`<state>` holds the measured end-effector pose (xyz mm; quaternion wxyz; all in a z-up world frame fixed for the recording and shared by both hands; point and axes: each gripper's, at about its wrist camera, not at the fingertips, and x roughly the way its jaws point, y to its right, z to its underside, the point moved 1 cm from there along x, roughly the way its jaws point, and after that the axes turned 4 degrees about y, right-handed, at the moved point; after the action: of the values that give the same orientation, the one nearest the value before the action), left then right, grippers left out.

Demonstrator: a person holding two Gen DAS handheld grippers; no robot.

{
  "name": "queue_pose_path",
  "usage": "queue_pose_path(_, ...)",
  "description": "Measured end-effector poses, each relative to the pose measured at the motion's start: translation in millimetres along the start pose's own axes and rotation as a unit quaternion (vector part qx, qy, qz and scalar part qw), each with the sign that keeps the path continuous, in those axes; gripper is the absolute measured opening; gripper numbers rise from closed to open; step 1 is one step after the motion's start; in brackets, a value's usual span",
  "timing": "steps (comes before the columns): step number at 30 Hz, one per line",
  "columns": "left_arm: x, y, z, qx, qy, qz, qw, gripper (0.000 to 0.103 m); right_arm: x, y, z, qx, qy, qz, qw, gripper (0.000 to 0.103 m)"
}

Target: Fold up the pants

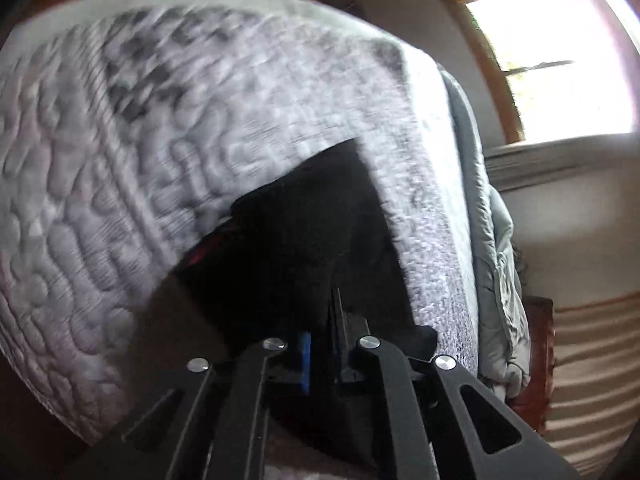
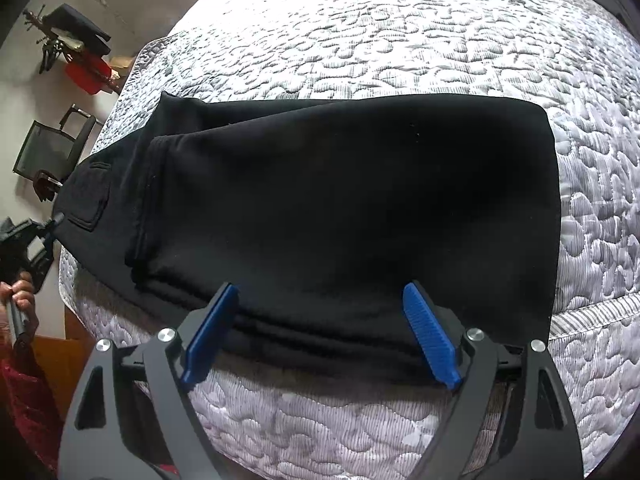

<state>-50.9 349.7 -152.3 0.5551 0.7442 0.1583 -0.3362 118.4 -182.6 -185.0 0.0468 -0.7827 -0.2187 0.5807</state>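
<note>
Black pants [image 2: 340,200] lie folded lengthwise across the quilted bedspread [image 2: 400,40], with a back pocket [image 2: 90,196] showing at their left end. My right gripper [image 2: 320,286] hovers over their near edge, open, its blue pads [image 2: 430,336] spread wide and holding nothing. In the left wrist view, which is blurred, my left gripper [image 1: 334,320] has its jaws drawn together on the pants [image 1: 304,240] at the bed's corner. In the right wrist view the left gripper [image 2: 48,224] sits at the far left, at the pants' end, held by a hand [image 2: 20,292].
A grey blanket [image 1: 492,240] hangs off the bed's side below a bright window [image 1: 552,60]. Beyond the bed's left edge stand a mesh office chair [image 2: 48,152] and a stand with red and black items [image 2: 86,74]. Wooden floor [image 2: 52,356] shows by the person.
</note>
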Motion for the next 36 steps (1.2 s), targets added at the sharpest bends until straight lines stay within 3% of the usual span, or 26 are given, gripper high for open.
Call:
queue_pose_path(5,-5.1,-29.2,-0.3,-0.038,-0.017,0.009,0.9991,0.019,-0.4,0.8,-0.2,0.000,-0.001,-0.001,1.000,0.085)
queue_pose_path(6,-11.5,-30.5,-0.3,-0.033,-0.011,0.003,0.9994,0.024,-0.2,0.6,0.0,0.000,0.000,-0.001,1.000,0.085)
queue_pose_path(7,-19.8,-31.2,-0.4,-0.025,0.000,-0.012,0.9996,0.039,-0.3,0.8,0.4,-0.001,0.000,-0.002,1.000,0.085)
queue_pose_path(9,-29.5,-33.3,0.1,-0.017,0.015,-0.027,0.9994,0.051,0.1,0.2,0.0,0.000,0.000,-0.002,1.000,0.086)
queue_pose_path(12,-32.4,-36.1,4.2,-0.009,0.006,-0.025,0.9996,0.051,1.5,-1.2,-0.7,-0.002,-0.001,-0.001,1.000,0.088)
queue_pose_path(19,4.9,-38.0,24.7,-0.033,-0.043,0.001,0.9985,0.051,3.7,-7.1,-0.1,-0.016,-0.002,0.010,1.000,0.090)
queue_pose_path(24,20.6,-26.3,23.1,-0.044,-0.043,0.007,0.9981,0.050,3.2,-4.8,-1.6,-0.009,-0.003,0.004,1.000,0.090)
queue_pose_path(28,7.6,-2.0,23.7,-0.032,-0.039,0.053,0.9973,0.042,2.7,-3.4,-0.9,-0.011,-0.001,0.002,1.000,0.089)
queue_pose_path(30,2.3,6.9,21.9,-0.018,-0.035,0.057,0.9976,0.042,2.9,-3.4,-1.5,-0.010,-0.002,0.002,1.000,0.090)
queue_pose_path(33,12.6,7.9,17.1,-0.021,-0.042,0.047,0.9978,0.042,3.7,-3.2,-2.2,-0.009,-0.001,0.001,1.000,0.090)
queue_pose_path(36,37.2,-1.5,12.2,-0.030,-0.057,0.012,0.9978,0.046,3.5,-3.3,-1.5,-0.010,0.001,0.001,1.000,0.090)
